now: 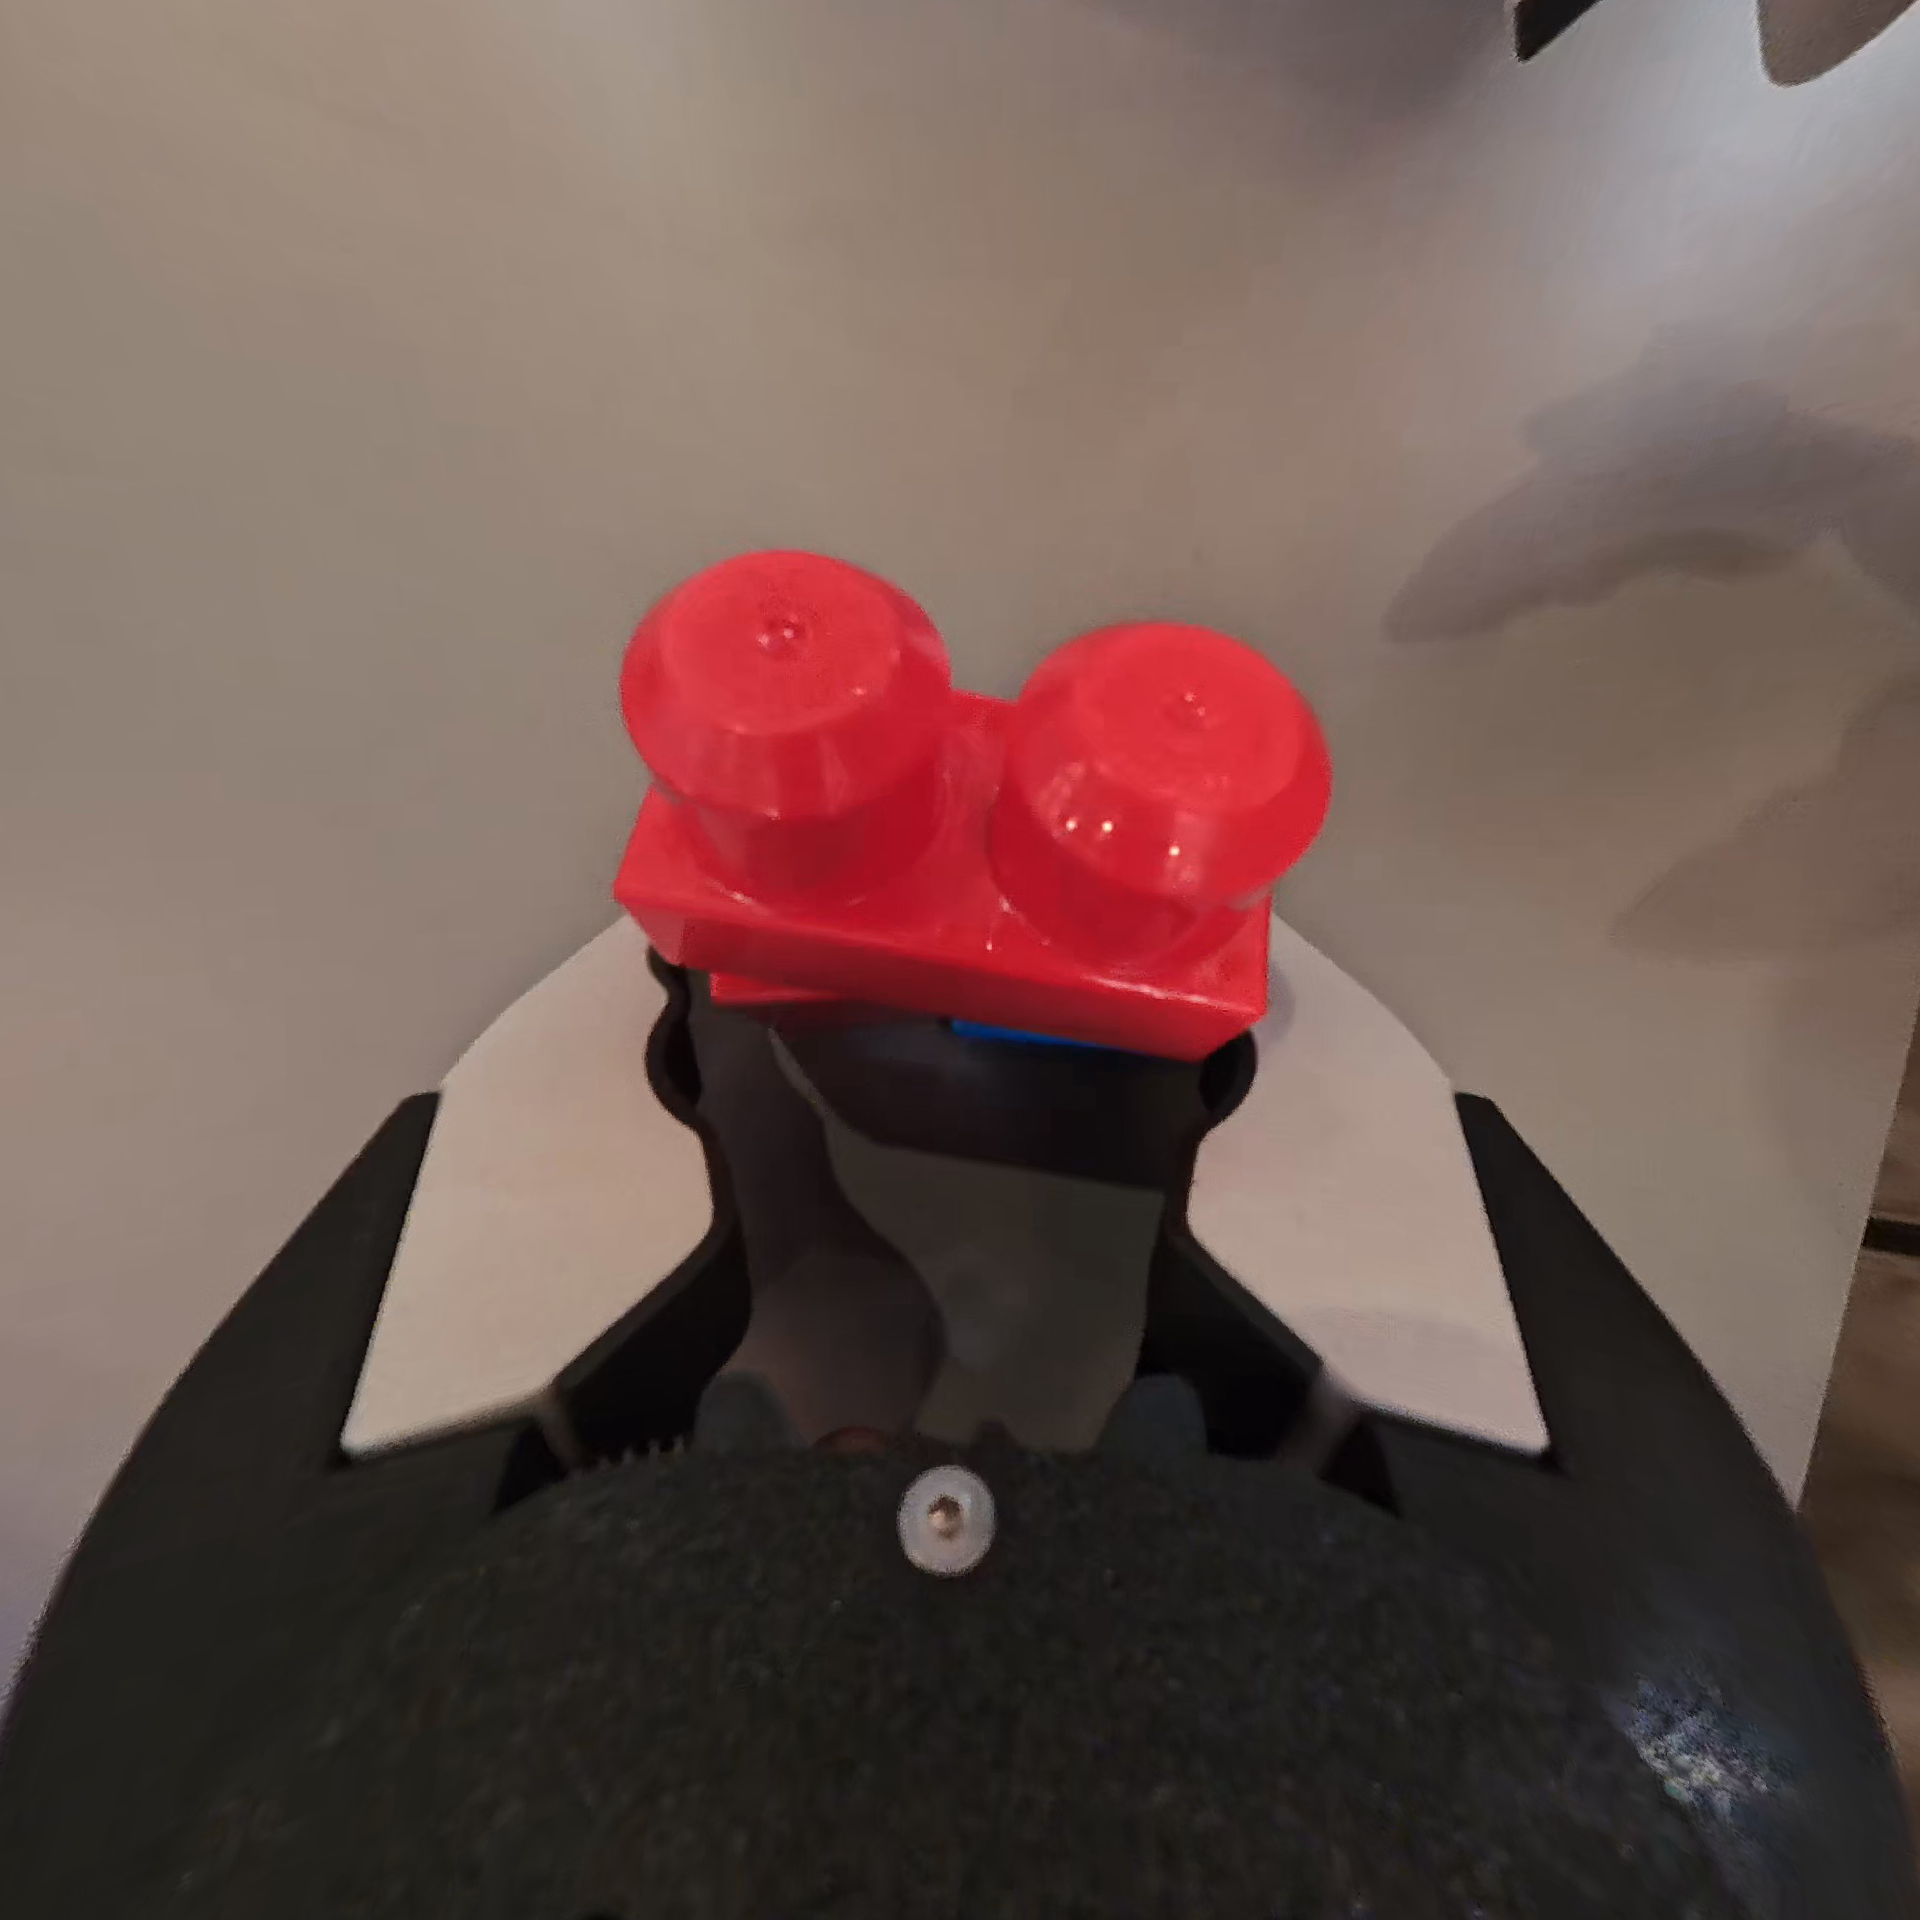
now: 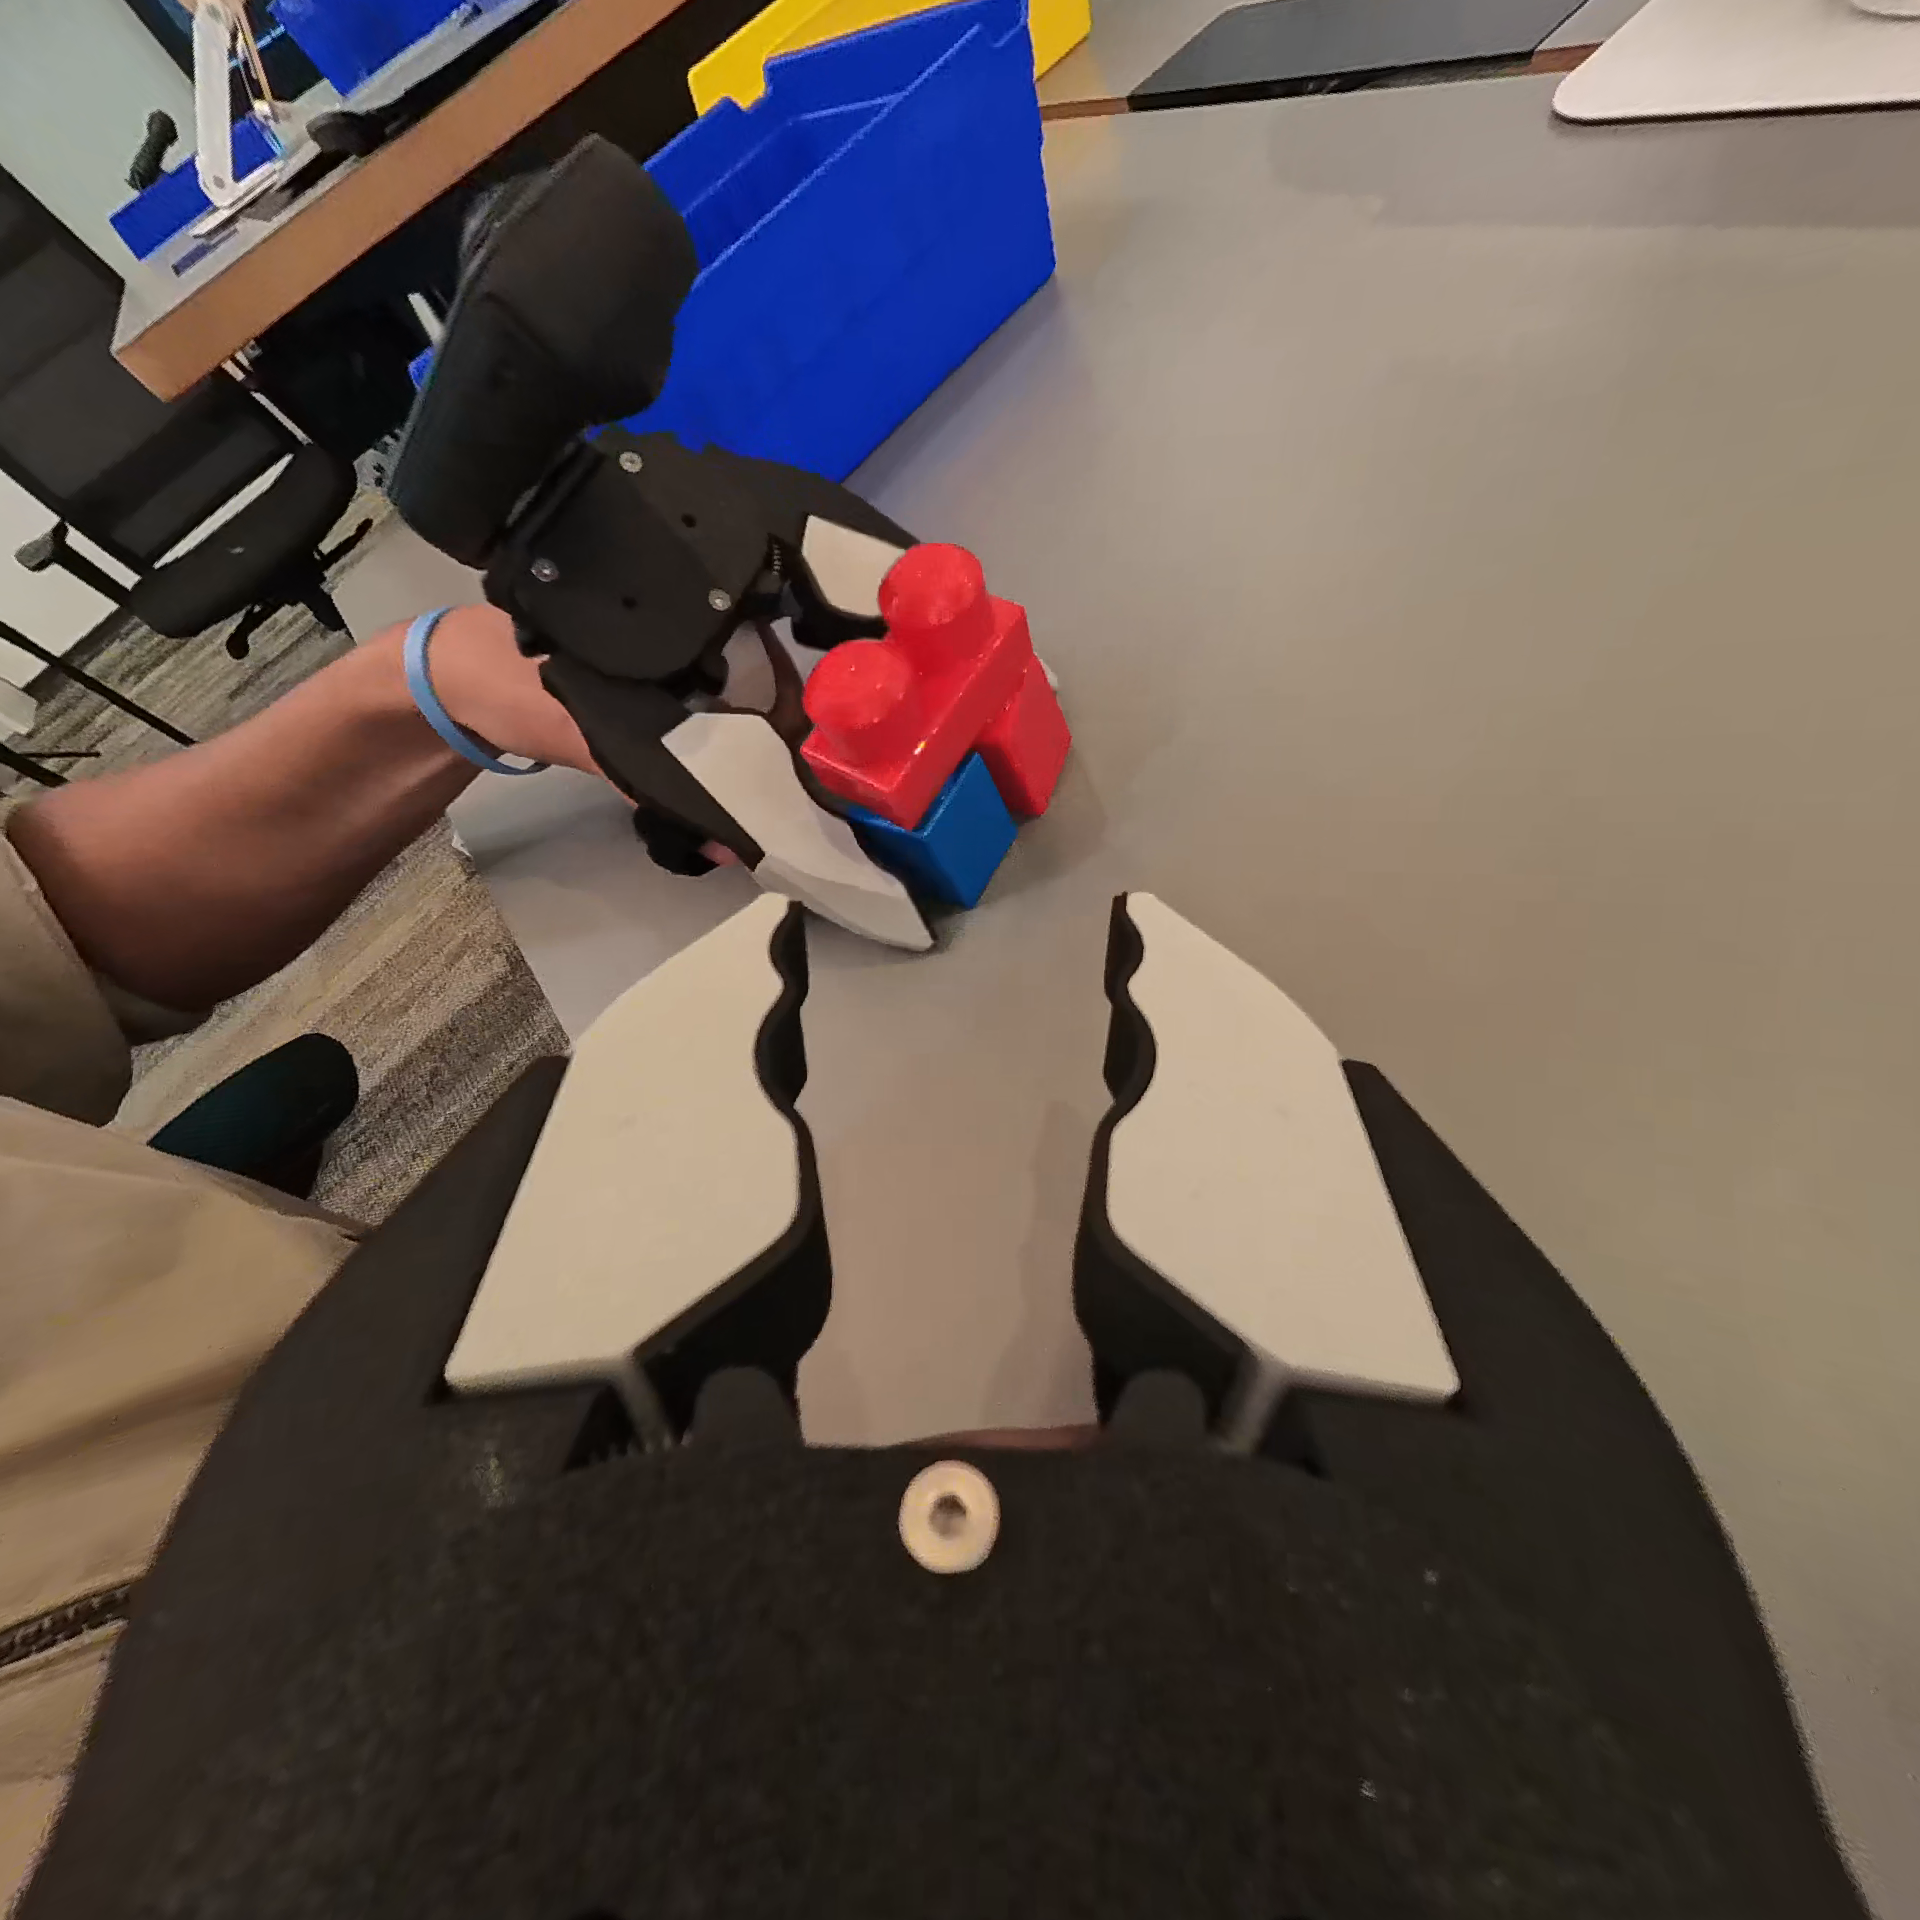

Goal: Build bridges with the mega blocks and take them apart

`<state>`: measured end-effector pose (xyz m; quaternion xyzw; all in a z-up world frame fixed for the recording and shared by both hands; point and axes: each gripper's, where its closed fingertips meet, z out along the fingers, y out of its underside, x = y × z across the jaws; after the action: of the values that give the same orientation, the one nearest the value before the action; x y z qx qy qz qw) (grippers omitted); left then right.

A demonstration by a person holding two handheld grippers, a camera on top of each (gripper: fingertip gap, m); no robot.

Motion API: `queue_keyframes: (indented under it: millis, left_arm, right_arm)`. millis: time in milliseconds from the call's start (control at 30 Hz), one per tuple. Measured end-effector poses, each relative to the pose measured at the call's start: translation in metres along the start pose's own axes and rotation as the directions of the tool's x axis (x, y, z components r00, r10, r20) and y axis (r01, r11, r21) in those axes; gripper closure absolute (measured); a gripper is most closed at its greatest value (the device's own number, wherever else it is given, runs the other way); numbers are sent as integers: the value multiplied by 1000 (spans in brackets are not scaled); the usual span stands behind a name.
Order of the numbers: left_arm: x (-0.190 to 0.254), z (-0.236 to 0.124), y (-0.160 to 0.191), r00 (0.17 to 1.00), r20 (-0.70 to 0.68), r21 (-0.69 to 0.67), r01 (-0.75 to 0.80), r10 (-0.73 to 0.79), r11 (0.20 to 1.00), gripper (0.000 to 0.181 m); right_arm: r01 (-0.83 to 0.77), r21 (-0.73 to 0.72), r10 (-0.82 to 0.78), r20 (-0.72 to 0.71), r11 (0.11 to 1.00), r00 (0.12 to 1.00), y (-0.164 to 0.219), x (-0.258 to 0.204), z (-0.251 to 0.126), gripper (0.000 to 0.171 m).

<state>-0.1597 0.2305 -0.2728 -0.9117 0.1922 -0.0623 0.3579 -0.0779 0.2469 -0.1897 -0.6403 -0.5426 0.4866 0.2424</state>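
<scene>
Resting on the grey table [image 2: 1455, 520], a small bridge: red 2-stud block [image 2: 925, 707] atop blue block [image 2: 956, 831] & a red leg. Left gripper [image 2: 883, 748] straddles it; can't tell if clamped. Right gripper [image 2: 956, 914] hangs nearby w/ fingers apart, empty.

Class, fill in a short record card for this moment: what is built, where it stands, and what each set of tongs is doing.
structure: red two-stud block bridging a blue block and another red block
surface: grey table
left tongs: around the bridge, at the red top block and blue block; firm grip cannot be told
right tongs: open, empty, short of the bridge
background: blue bin, yellow bin behind it
</scene>
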Motion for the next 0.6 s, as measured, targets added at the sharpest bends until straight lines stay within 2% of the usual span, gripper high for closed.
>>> queue_keyframes:
  millis: [100, 367, 500, 600]
  left_arm:
    - [-3, 2, -3, 1000, -11, 2, 16, -16, 1000, 76]
    - [4, 7, -4, 997, -68, -21, -33, 32, 999, 76]
    - [6, 10, -7, 995, -87, -17, -51, 49, 999, 78]
    - [9, 9, -9, 994, -92, -5, -63, 62, 998, 87]
  right_arm:
    - [-4, 3, 4, 4, 1000, 1000, -1, 0, -1, 116]
    - [17, -40, -16, 22, 999, 1000, 5, -3, 13, 117]
    - [29, -63, -27, 26, 998, 999, 4, -3, 20, 118]
    - [51, -81, -49, 16, 995, 999, 4, -2, 23, 119]
